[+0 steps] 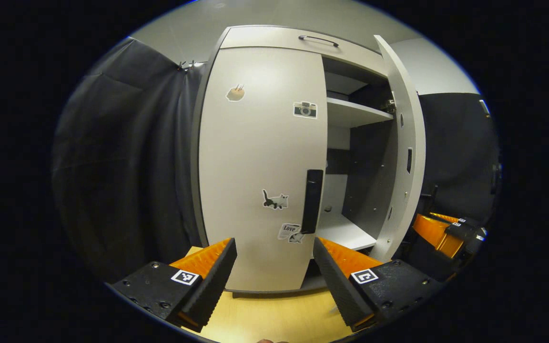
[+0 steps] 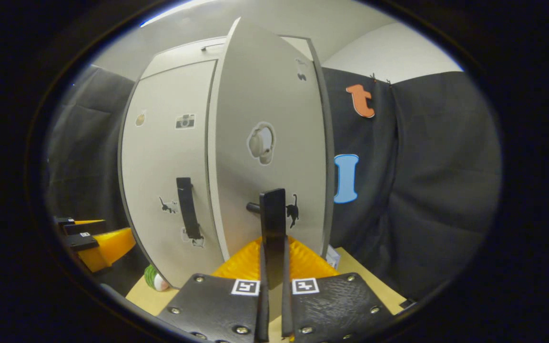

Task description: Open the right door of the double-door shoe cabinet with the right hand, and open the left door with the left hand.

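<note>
Beside closed left door (image 1: 260, 166), right door (image 1: 405, 147) ajar

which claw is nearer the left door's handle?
Left. The left claw is open just short of the left door handle; the right claw is clamped on the right door handle.

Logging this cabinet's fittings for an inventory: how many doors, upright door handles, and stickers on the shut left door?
Doors: 2 (left door, right door)
Upright door handles: 2 (left handle, right handle)
Stickers: 4 (round sticker, camera sticker, cat sticker, bottom sticker)
Total: 8
</note>
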A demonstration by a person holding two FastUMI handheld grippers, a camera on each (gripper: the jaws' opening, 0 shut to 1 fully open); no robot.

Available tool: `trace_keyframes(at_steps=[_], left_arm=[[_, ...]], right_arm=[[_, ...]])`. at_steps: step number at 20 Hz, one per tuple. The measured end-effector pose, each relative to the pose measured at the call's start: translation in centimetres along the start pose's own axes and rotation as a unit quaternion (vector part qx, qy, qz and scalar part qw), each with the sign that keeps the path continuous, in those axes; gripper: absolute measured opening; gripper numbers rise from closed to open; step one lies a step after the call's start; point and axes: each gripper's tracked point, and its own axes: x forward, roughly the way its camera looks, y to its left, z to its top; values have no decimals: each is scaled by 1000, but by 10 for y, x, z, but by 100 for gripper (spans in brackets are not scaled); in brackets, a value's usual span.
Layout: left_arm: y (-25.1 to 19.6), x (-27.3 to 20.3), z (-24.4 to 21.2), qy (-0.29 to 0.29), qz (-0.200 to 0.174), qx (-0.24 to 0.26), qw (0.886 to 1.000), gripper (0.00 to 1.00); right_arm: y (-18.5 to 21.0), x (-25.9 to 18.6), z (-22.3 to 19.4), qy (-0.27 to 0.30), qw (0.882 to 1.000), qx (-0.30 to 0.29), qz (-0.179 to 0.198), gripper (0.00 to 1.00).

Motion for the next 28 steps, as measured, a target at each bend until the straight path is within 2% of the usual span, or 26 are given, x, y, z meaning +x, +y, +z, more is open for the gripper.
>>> trace_keyframes(at_steps=[8, 14, 17, 18, 22, 24, 27, 28], left_arm=[[-18, -2, -6, 8, -17, -10, 1000, 100], [-26, -1, -9, 9, -22, -5, 1000, 100], [-34, 0, -9, 11, -30, -9, 999, 100], [-37, -1, -10, 11, -33, -7, 999, 100], [-42, -1, -15, 16, -36, -2, 999, 100], [-42, 0, -16, 18, -37, -3, 999, 100], [-41, 3, -15, 17, -32, -4, 999, 100], [-41, 5, -15, 17, -31, -5, 999, 100]], right_arm=[[-39, -12, 0, 1, 999, 9, -36, 10], [-87, -17, 1, 3, 997, 10, -79, 10], [-101, -17, -3, 4, 998, 5, -63, 11], [-110, -15, -1, 2, 998, -3, -70, 1], [-127, -11, 4, -7, 999, 13, -51, 1], [-139, -12, 3, -6, 998, 11, -55, 1], [-164, -21, 8, -18, 996, 5, -86, 1], [-165, -26, 10, -21, 996, 15, -80, 1]])
